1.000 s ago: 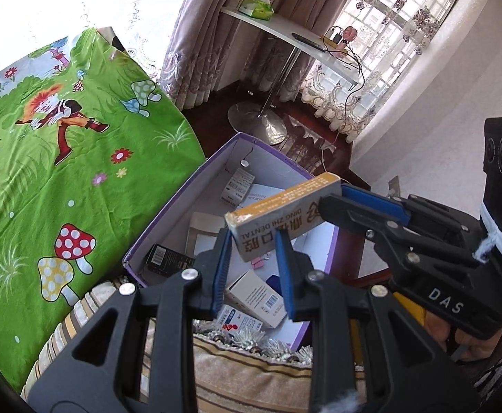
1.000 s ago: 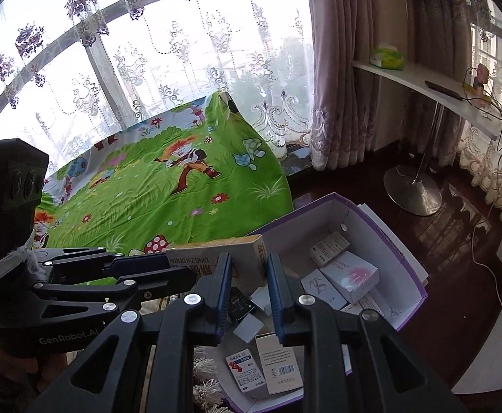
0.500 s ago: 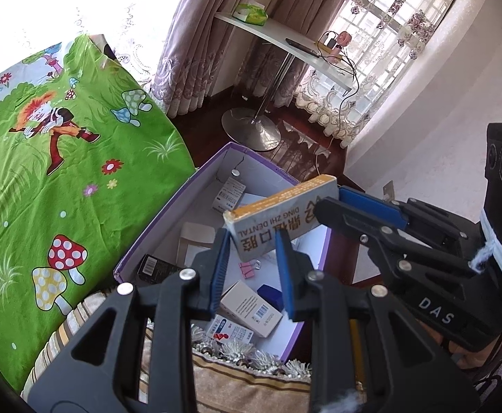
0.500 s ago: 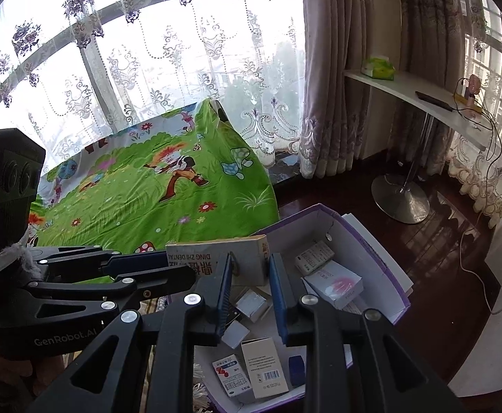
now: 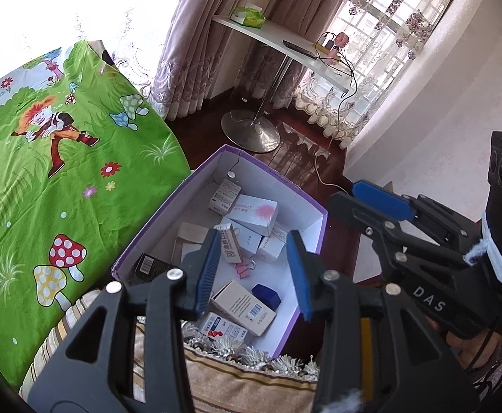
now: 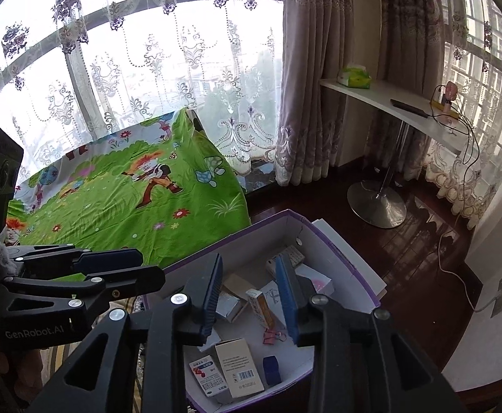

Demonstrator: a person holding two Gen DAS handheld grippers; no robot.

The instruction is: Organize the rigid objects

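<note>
While both sets of jaws have just been opening, the left gripper (image 5: 252, 270) and right gripper (image 6: 251, 297) hang part-open and empty above the purple-rimmed box (image 5: 154, 229). The yellow dental carton (image 6: 260, 306) stands tilted among the white cartons, long axis running near to far. Bare white floor shows at the box's right side; the green sheet (image 5: 54, 186) borders its left wall.
</note>
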